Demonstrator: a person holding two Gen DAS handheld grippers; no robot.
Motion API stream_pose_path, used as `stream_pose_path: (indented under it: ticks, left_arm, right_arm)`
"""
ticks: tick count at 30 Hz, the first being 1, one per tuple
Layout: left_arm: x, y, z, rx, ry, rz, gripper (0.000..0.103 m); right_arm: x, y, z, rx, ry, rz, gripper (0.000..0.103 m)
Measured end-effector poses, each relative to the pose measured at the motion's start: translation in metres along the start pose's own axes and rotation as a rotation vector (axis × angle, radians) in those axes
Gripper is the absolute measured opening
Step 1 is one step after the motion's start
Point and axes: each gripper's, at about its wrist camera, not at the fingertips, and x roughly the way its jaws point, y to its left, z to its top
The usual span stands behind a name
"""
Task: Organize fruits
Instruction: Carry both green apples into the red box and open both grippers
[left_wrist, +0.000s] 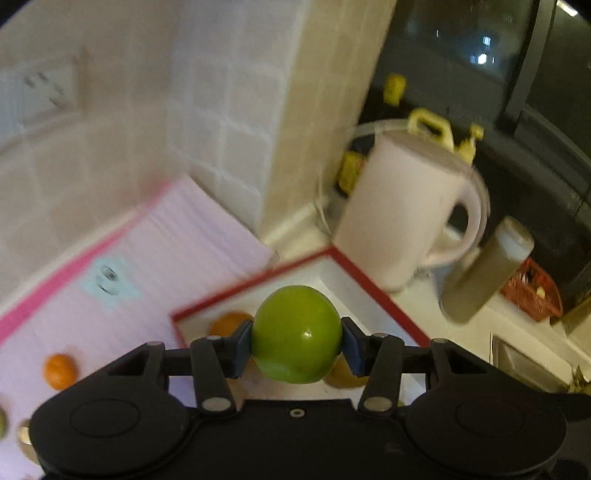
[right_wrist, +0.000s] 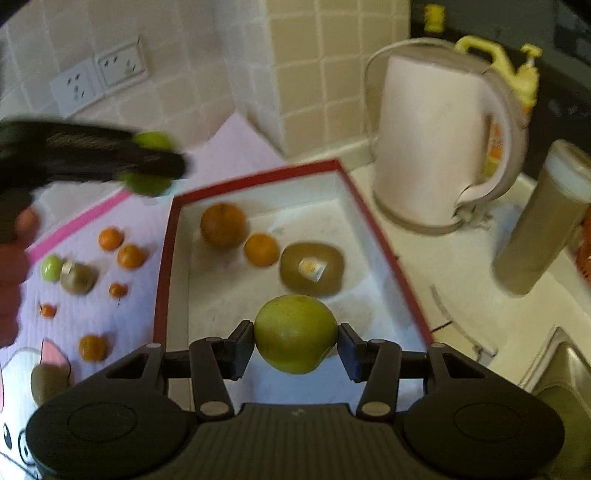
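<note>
A: Right gripper (right_wrist: 295, 345): fingers pinch a dull green fruit (right_wrist: 295, 334) by its two sides, held over the near end of the tray (right_wrist: 384, 236). Whether it hangs above the floor or touches it cannot be told.

B: And the left?

A: Left gripper (left_wrist: 296, 347): fingers pinch a brighter lime (left_wrist: 296, 334). From the right wrist view it shows blurred at ten o'clock, raised over the pink mat (right_wrist: 236, 147), near the tray's far left corner.

B: What lies in the tray?

A: Three pieces, in a row from eleven o'clock towards the centre: a large orange (right_wrist: 223, 225), a small orange (right_wrist: 260, 249), just beside it, and a brown fruit (right_wrist: 312, 270) bearing a sticker.

B: What is left on the mat?

A: At nine o'clock, a loose scatter: several small oranges (right_wrist: 110, 239), a small green fruit (right_wrist: 51, 267) touching a brown one (right_wrist: 78, 278), and another brown one (right_wrist: 48, 382) at the near edge. All lie apart from the tray.

B: Progress, then?

A: Judged as partly done. Three are boxed, two are in hand, and the greater number remains on the mat.

B: Surroundings?

A: A kettle (right_wrist: 439, 140) at one o'clock, beyond the tray's far corner; a capped bottle (right_wrist: 543, 218) at three o'clock. Neither touches the tray.
</note>
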Motion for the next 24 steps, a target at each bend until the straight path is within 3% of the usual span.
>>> stream_pose_path:
  ticks: [3,8,10,18,24]
  left_arm:
    - [0.024,-0.004,-0.008,-0.009,0.089,-0.005,0.059]
    - [0.056,-0.002,-0.019,0.004,0.275,0.076,0.059]
    - [0.062,0.001,-0.023,0.001,0.314,0.073,0.059]
    - [0.090,-0.001,-0.022,-0.003,0.372,0.082,0.059]
    - [0.094,-0.007,-0.025,0.047,0.353,0.095,0.060]
  right_arm:
    - [0.015,0.005,-0.004,-0.021,0.044,0.026,0.051]
    - [0.042,0.011,-0.008,-0.042,0.122,0.072,0.051]
    - [0.051,0.010,-0.007,-0.025,0.149,0.092,0.051]
    - [0.070,0.010,-0.008,-0.016,0.209,0.104,0.051]
    - [0.074,0.008,-0.008,-0.024,0.213,0.109,0.052]
